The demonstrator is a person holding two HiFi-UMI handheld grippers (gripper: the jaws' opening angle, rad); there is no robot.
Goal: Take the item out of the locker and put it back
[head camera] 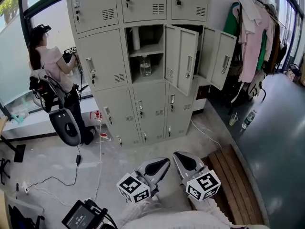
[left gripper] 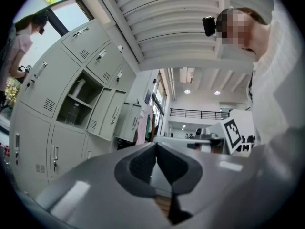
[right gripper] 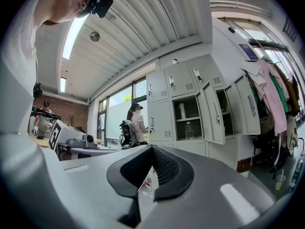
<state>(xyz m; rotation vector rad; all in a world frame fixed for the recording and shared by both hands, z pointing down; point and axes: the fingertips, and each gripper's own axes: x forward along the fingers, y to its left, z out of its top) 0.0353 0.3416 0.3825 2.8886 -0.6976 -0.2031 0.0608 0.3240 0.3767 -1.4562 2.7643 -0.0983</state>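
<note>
The left gripper and the right gripper are hovering empty, jaws pressed together, well apart from the grey metal locker, where a clear plastic bottle is standing in the open compartment's lower half.

Pale grey locker — pink garment

Clear bottle stands upright inside open locker.
</note>
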